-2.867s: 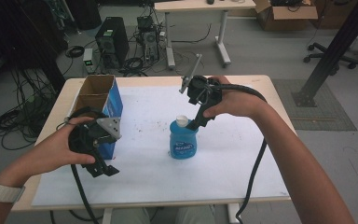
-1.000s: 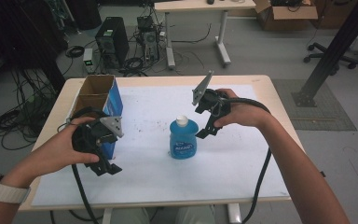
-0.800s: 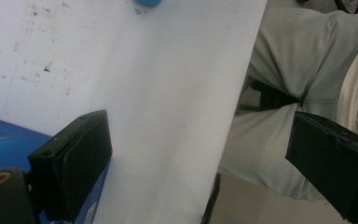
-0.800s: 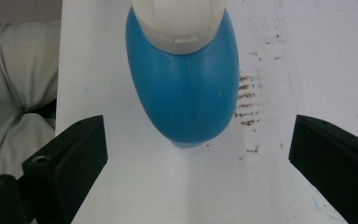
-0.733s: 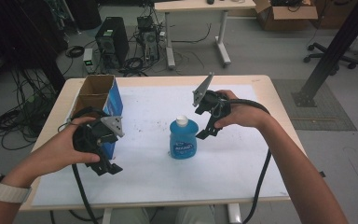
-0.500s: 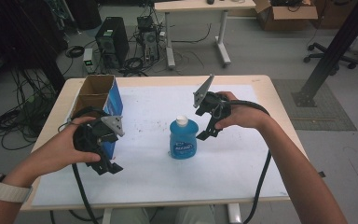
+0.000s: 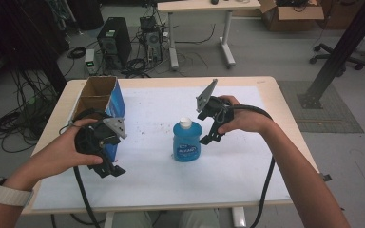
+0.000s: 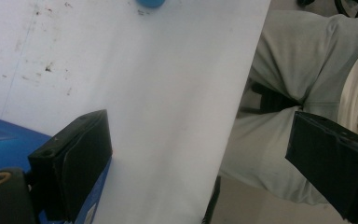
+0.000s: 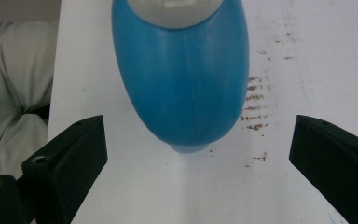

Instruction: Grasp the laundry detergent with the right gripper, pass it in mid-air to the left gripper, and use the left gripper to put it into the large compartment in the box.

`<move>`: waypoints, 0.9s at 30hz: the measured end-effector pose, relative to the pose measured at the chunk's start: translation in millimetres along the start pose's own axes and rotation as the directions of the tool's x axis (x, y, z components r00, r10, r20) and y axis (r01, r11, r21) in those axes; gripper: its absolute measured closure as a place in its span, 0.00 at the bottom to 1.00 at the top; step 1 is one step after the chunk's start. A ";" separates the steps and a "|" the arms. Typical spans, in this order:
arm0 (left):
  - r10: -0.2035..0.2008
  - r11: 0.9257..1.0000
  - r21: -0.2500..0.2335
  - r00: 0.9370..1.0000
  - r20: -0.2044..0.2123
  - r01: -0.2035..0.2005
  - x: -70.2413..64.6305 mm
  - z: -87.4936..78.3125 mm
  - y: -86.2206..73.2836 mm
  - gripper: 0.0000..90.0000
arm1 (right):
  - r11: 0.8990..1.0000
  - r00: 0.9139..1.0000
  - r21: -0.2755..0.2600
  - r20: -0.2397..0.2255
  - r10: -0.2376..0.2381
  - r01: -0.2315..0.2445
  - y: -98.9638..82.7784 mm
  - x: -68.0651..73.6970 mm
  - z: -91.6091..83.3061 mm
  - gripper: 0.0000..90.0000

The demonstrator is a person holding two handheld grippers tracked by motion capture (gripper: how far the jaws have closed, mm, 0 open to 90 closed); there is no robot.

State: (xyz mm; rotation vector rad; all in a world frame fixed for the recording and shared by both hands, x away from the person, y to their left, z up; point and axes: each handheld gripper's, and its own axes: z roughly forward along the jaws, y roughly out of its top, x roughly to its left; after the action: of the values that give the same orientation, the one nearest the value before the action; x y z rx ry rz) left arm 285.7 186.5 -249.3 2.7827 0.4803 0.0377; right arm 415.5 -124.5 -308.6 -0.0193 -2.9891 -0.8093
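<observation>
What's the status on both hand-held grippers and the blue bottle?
Right hand-held gripper open, poised beside the blue bottle, not touching. Left hand-held gripper open beside the blue box. Bottle upright on white sheet, nothing in the way.

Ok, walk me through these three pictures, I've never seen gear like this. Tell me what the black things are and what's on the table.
No robot here: a person holds a hand-operated gripper in each hand. The high view looks down on the table from above. There the left gripper sits beside a blue cardboard box, and the right gripper hovers next to a blue bottle with a white cap. The other two pictures come from cameras riding on the grippers, looking along their black jaws. Both sets of jaws stand wide open and hold nothing. A white sheet covers the table.
</observation>
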 end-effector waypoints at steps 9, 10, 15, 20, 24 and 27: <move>0.000 1.000 -0.002 1.000 0.003 0.000 0.4 1.8 0.5 0.08 | 1.000 1.000 -0.014 -0.005 -0.008 0.008 -3.3 -0.9 7.2 0.05; 0.000 1.000 -0.002 1.000 0.004 0.000 0.5 2.1 0.5 0.08 | 1.000 1.000 -0.014 -0.005 -0.008 0.008 -3.3 -0.9 7.2 0.05; -0.002 1.000 -0.003 1.000 0.005 0.002 1.4 2.7 0.2 0.08 | 1.000 1.000 -0.025 -0.014 -0.004 0.004 -5.9 -2.1 13.3 0.04; -0.006 1.000 -0.001 1.000 0.007 0.006 1.7 4.1 -0.3 0.08 | 0.999 1.000 -0.036 -0.015 -0.009 0.009 -6.6 -2.7 16.9 0.05; -0.008 1.000 -0.001 1.000 0.007 0.008 2.0 5.1 -0.2 0.08 | 0.999 1.000 -0.048 -0.024 -0.007 0.006 -9.4 -3.5 22.0 0.04; -0.008 1.000 0.001 1.000 0.009 0.008 2.3 5.5 0.3 0.08 | 0.998 1.000 -0.060 -0.028 -0.006 0.004 -10.7 -3.8 23.6 0.04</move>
State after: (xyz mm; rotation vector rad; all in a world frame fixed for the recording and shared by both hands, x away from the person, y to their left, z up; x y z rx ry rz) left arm 288.4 185.4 -254.4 2.7809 0.4888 0.0230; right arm 418.1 -121.8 -334.5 -0.0026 -2.9388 -0.8912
